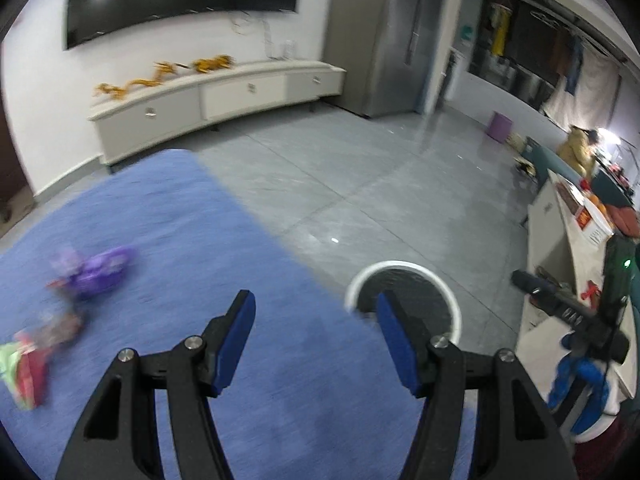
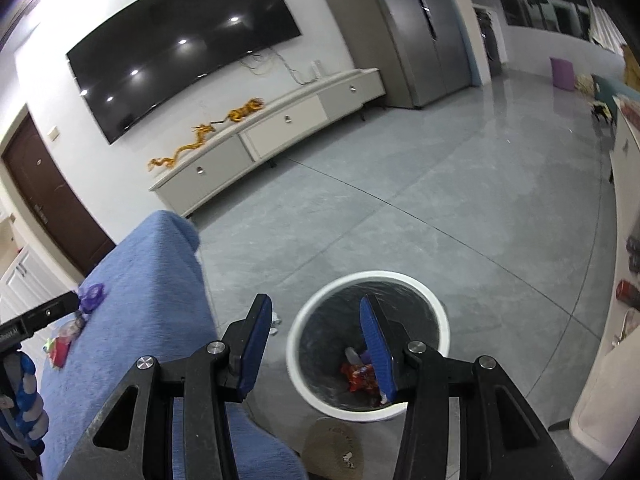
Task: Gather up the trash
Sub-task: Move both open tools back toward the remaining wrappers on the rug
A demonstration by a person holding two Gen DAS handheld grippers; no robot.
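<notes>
Blue cloth (image 1: 168, 240) covers the raised surface on the left, w/ trash still sitting on it: a red/green wrapper (image 1: 24, 372) at the far left edge, a crumpled purple wrapper (image 1: 96, 268) a bit further in, both blurry in the left wrist view. Left gripper (image 1: 316, 320) hangs over the cloth's right part, jaws spread wide, nothing between them. Just right of the cloth, down on the grey tile floor (image 1: 360, 184), is the white-rimmed trash bin (image 1: 404, 266) w/ a dark liner. Right gripper (image 2: 316, 322) is above the bin (image 2: 440, 320), fingers apart and empty too. Inside the bin there's already a red wrapper (image 2: 358, 378) plus a pale scrap beside it. Small white bit (image 2: 275, 322) lies on the floor btwn cloth and bin. TV (image 2: 180, 48) and low cabinet (image 2: 280, 128) along the back wall.
</notes>
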